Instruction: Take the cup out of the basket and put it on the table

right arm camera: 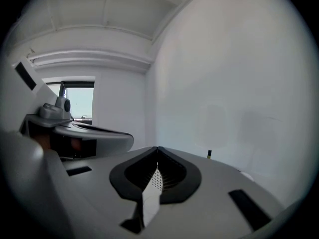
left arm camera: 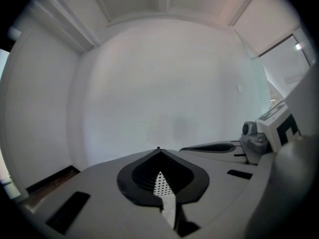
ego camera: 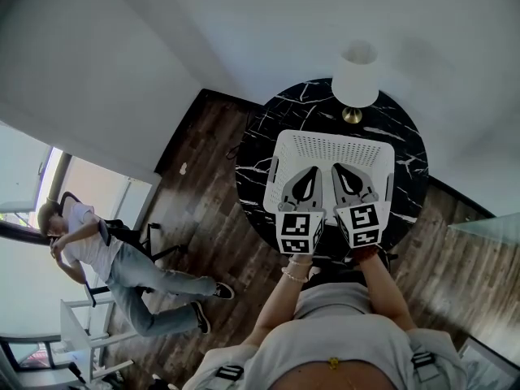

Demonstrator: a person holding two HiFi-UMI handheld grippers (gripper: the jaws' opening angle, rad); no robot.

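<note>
Well left of the white perforated plastic basket (ego camera: pixel 333 142): a seated person in a pale shirt and blue jeans (ego camera: pixel 106 258), leaning over above dark wooden plank floor (ego camera: pixel 203 145). Under the basket: a round black marble bench with white veins (ego camera: pixel 258 157), carrying it near the middle. Above the basket's left half: the grey left tool (ego camera: pixel 308 171), marker cube at its near end. In the left gripper view, left tool (left arm camera: pixel 158 149) narrow, tips meeting, nothing clamped; only a sliver of basket mesh (left arm camera: pixel 159 183) showing through the gap between the black pads. Above the basket's right half: the grey right tool (ego camera: pixel 341 169), just beside the left one and apart from it. In the right gripper view, right tool (right arm camera: pixel 158 148) likewise drawn to a point, empty, a strip of the same mesh below the tips. Beyond the basket's far right corner: a white table lamp with a brass base (ego camera: pixel 355 75), standing on the bench. Cup not to be made out in any view; basket's inside largely covered by the two tools.
</note>
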